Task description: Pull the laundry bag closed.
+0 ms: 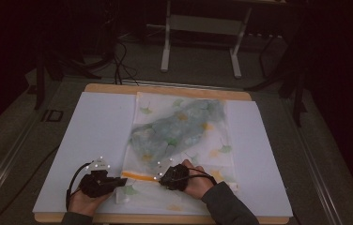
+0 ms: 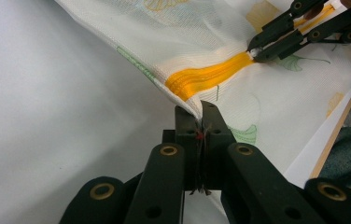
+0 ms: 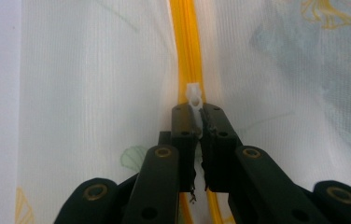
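A white mesh bag [image 1: 221,161] printed with leaves lies on the white board [image 1: 95,136], with a grey-green cloth [image 1: 179,129] inside it. Its orange zipper [image 1: 139,176] runs along the near end. My left gripper [image 1: 118,183] is shut on the bag's corner [image 2: 190,105] at the zipper's end [image 2: 206,77]. My right gripper [image 1: 163,177] is shut on the white zipper pull [image 3: 193,95], on the orange zipper [image 3: 186,46]. In the left gripper view the right gripper [image 2: 257,50] pinches the pull farther along the zipper.
The white board rests on a wooden table [image 1: 165,88] whose near edge [image 1: 165,219] runs under my forearms. A white metal frame [image 1: 203,28] and cables [image 1: 123,65] lie on the floor beyond the table. Bare board spans left and right of the bag.
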Demonstrator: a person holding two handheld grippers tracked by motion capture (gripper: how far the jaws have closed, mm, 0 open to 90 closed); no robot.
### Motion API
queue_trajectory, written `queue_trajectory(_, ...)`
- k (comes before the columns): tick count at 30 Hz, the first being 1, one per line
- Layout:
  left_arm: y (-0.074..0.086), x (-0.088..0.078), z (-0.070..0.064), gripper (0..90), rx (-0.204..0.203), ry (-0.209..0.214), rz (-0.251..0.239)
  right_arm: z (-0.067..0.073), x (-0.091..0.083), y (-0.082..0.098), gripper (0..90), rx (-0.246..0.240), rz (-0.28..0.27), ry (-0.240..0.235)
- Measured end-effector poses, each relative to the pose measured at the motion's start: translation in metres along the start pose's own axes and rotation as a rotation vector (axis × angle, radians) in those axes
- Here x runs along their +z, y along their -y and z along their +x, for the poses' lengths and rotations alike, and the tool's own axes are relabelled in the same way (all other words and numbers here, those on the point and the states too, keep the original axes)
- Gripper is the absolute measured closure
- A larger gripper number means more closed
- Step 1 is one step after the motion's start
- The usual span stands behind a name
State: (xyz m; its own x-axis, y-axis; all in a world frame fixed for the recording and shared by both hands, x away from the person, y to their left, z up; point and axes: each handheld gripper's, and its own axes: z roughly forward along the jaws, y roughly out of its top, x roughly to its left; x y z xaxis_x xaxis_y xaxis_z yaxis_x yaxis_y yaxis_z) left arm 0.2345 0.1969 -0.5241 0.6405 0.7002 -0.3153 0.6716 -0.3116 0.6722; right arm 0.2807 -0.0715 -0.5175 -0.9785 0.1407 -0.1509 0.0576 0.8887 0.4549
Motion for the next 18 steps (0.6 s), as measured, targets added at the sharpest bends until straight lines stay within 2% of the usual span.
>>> queue_trajectory(18, 0.0003, -0.0006, 0.0001, 88.3, -0.001, -0.001, 0.001, -0.0007, -0.0066, 0.0091, 84.7, -0.008, 0.027, 0.006)
